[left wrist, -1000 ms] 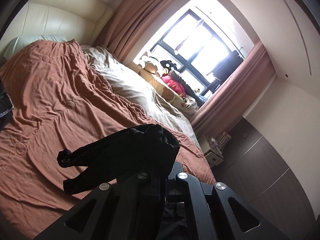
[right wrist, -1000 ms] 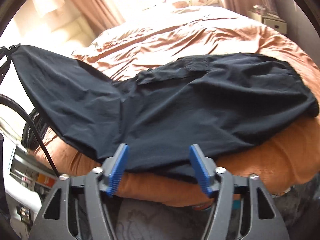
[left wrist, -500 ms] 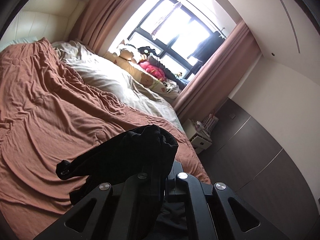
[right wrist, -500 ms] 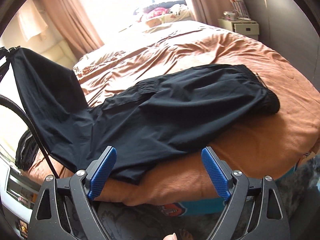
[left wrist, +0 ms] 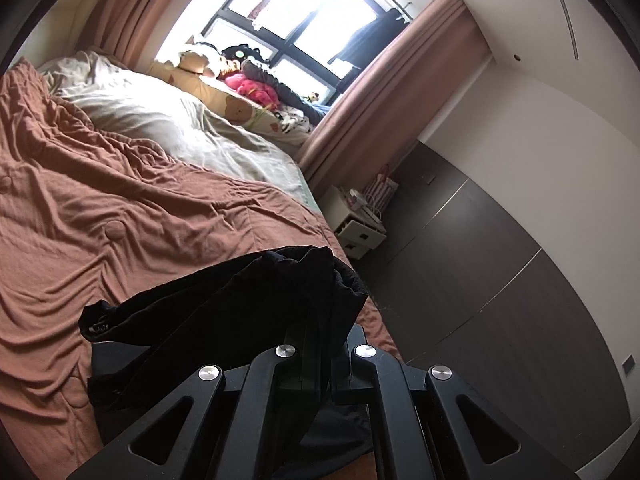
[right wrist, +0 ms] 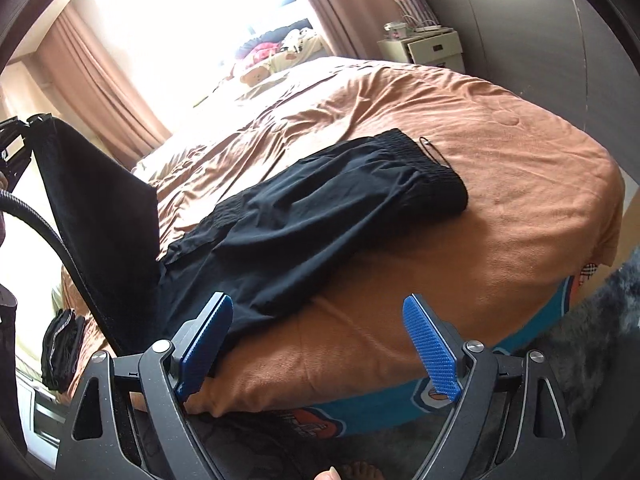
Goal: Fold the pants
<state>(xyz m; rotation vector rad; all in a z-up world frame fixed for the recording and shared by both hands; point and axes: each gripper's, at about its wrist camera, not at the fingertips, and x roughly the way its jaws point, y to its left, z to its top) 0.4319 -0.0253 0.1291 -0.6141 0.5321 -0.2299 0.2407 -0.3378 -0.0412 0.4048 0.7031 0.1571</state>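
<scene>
A pair of black pants lies across the rust-coloured bedspread in the middle of the right wrist view, its gathered waistband toward the upper right of the frame and its legs running down to the lower left, near the edge of the bed. At the left of that view one leg end rises off the bed in a taut dark sheet to the upper left corner, where the left gripper is only partly visible at the frame edge. The left wrist view shows this grip from close by: the left gripper has its jaws closed on a bunched fold of the black cloth, which hides the fingertips and drapes down to the lower left of the frame over the bedspread. The right gripper sits at the bottom of its own view with its blue pads spread wide and nothing between them; the left pad overlaps the hem of the pants in the picture, but whether it touches the cloth cannot be told. A white nightstand stands at the upper right, beside pink curtains.
</scene>
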